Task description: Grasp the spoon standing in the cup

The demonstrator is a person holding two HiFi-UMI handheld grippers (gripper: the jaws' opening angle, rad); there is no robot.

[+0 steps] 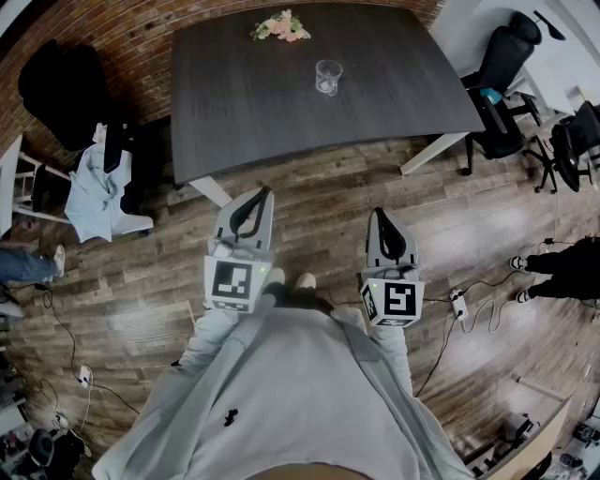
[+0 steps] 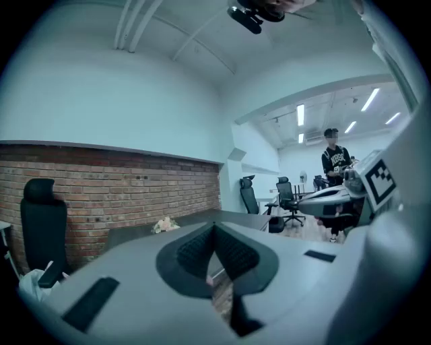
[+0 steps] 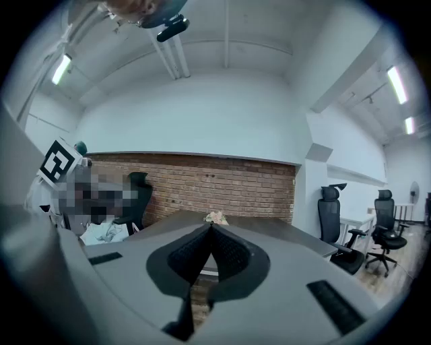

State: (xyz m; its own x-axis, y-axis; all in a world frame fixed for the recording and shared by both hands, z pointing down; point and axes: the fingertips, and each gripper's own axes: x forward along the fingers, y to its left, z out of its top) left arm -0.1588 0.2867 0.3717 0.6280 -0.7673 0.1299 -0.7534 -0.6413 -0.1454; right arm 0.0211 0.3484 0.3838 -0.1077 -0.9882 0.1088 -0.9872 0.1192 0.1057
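A clear glass cup (image 1: 328,77) stands on the dark table (image 1: 244,103), toward its far side. I cannot make out a spoon in it at this size. Both grippers hang over the wooden floor, well short of the table. My left gripper (image 1: 265,190) points toward the table with its jaws closed together and nothing between them. My right gripper (image 1: 377,212) is shut and empty too. In the left gripper view the jaws (image 2: 214,226) meet at the tip; in the right gripper view the jaws (image 3: 210,226) also meet. The cup shows in neither gripper view.
A small bunch of flowers (image 1: 281,26) lies at the table's far edge, also seen as flowers (image 3: 217,217). Black office chairs (image 1: 502,89) stand to the right. A chair with cloth (image 1: 94,192) is on the left. Cables (image 1: 469,305) lie on the floor. A person (image 2: 335,158) stands far off.
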